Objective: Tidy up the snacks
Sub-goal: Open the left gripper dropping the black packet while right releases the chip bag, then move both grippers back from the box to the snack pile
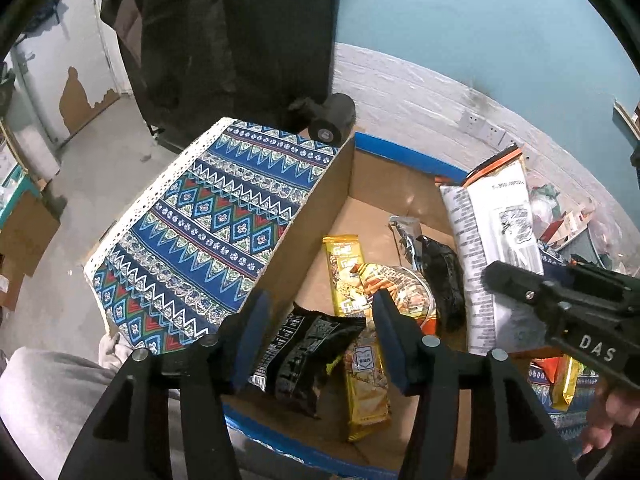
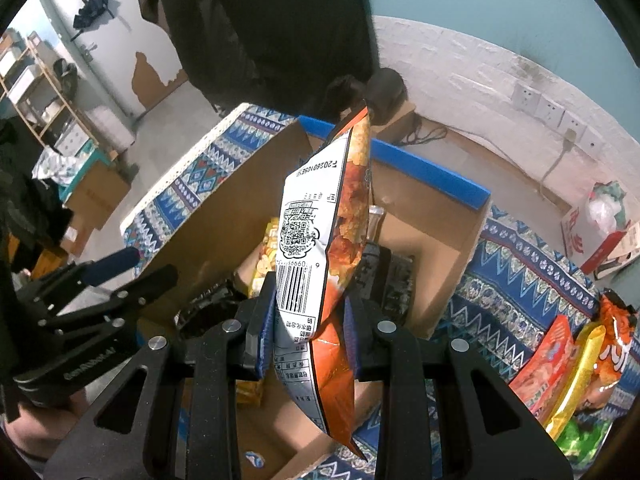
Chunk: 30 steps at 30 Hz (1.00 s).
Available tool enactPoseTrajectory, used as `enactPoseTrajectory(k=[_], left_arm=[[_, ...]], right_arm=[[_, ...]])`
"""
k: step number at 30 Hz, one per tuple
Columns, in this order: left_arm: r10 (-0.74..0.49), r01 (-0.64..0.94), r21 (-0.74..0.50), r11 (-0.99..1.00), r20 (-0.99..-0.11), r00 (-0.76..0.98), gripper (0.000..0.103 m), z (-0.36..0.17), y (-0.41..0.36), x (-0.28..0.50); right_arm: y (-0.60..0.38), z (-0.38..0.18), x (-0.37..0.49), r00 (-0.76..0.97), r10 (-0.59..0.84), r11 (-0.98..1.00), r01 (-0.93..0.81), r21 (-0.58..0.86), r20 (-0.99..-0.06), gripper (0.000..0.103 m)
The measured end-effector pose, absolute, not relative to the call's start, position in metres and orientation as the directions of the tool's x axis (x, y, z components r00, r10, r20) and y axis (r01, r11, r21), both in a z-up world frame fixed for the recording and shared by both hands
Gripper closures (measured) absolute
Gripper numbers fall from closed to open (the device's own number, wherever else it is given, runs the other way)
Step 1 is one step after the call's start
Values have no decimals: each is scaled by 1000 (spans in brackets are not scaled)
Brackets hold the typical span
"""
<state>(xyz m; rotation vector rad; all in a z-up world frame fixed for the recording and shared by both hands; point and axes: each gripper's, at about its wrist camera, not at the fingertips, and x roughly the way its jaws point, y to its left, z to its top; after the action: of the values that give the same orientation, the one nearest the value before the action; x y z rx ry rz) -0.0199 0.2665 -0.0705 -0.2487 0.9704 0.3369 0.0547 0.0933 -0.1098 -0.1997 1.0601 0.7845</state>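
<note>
The right gripper (image 2: 308,320) pinched an orange chip bag (image 2: 320,216) above the cardboard box (image 1: 316,216) (already holding snacks); left gripper (image 1: 320,340) fingers stood spread, empty

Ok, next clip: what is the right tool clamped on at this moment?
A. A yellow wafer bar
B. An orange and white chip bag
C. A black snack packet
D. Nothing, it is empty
B: in the right wrist view the right tool is shut on the orange and white chip bag, which sticks up between its pads above the cardboard box.
</note>
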Motion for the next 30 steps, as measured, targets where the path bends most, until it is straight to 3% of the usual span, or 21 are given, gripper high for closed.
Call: enactPoseTrajectory(k=[9,13,18,20,30], left_arm=[[158,-377,-65,924,-833,531,43,-65,261,-21],[153,-365,-67,929,-827,541,38,-60,256,-20],[111,-335,-96,937,-828,549,37,-54,242,-17],[107,-312,-90,946,-821,561,32,-49,231,-16],[52,-222,-91,971,-822,567,32,-43,183,-7]], right_arm=[[93,-108,51,241,480,717,-662,219,-844,71],[87,-100,49,264,483,722,-659,210,-835,48],[71,-89,48,290,484,737,-644,206,-826,44],[62,-84,48,302,484,745,-635,205,-821,40],[2,-74,46,357,437,807,-561,184,-826,34]])
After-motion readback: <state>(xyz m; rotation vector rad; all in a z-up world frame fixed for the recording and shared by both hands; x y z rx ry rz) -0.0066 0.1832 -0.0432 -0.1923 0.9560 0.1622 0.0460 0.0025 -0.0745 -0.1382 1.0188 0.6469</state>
